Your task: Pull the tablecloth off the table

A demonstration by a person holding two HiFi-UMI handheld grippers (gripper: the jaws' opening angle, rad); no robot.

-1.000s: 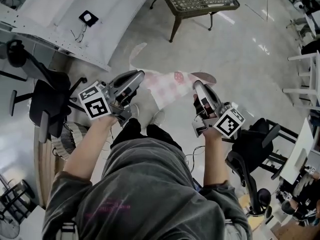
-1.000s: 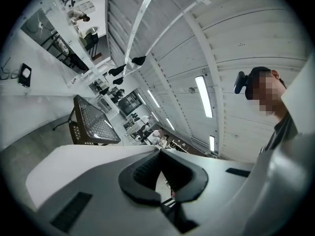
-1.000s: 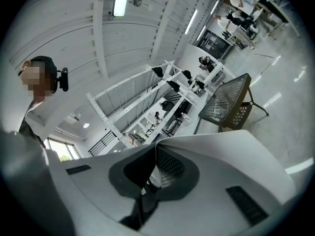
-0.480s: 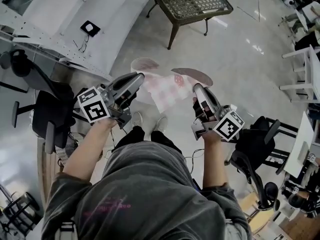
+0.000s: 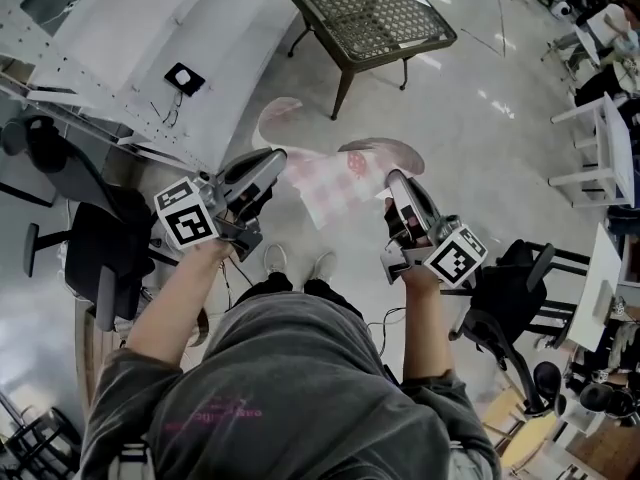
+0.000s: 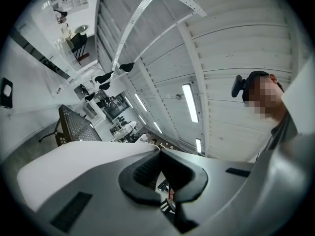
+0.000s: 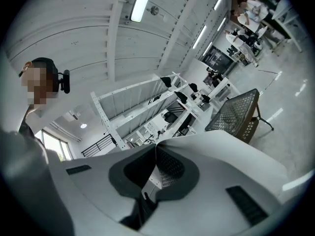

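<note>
pinching the tablecloth [image 5: 335, 178] well clear of the bare table [image 5: 368, 13], on its near side, left gripper [image 5: 274, 159] and right gripper [image 5: 395, 180] both pressed shut on its edge; risks a drop away from the table should either thin bite slip, or a trip on the hanging slack.

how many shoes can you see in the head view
2: both white, side by side on the floor, the left shoe and the right shoe. No others show.
</note>
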